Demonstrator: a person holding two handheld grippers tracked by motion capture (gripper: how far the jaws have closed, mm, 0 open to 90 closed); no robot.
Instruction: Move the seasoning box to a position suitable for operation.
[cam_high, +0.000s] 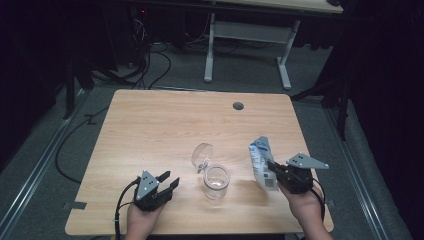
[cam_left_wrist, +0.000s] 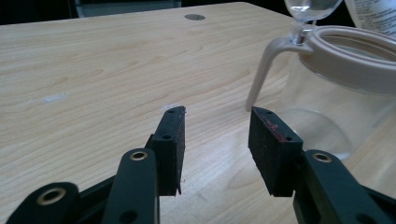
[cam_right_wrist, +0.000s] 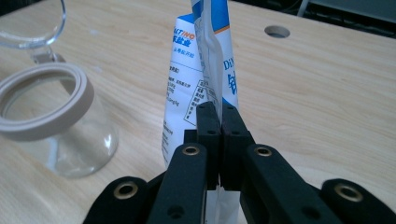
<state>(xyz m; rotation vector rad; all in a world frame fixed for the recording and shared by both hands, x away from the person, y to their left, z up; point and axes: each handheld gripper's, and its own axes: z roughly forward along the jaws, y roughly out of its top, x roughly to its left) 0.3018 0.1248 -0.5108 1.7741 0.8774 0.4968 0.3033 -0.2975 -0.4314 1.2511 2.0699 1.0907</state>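
1. While my right gripper (cam_right_wrist: 219, 112) pinches the blue and white packet (cam_right_wrist: 205, 70), the glass jar (cam_high: 216, 182) stands upright on the desk (cam_high: 165, 125) between my two hands.
2. Its mouth is open, ringed by a beige collar (cam_right_wrist: 42, 100), and its clear round lid (cam_high: 202, 154) is swung up and back on the hinge at the far side.
3. Through the glass I see the jar's bottom; I cannot tell whether anything lies in it.
4. I hold the packet upright, a little tilted, just right of the jar and apart from it. In the high view its lower end seems close to the desk; whether it touches I cannot tell.
5. My right gripper's jaws are pressed together on the packet's thin edge, with the packet rising above them in the right gripper view.
6. My right hand (cam_high: 304, 202) comes in from the near edge, at the desk's right front corner.
7. My left gripper (cam_left_wrist: 217, 140) has its jaws spread, with nothing between them; they point toward the jar, which sits just ahead and to their right.
8. My left hand (cam_high: 142, 217) rests low at the near edge, left of the jar.
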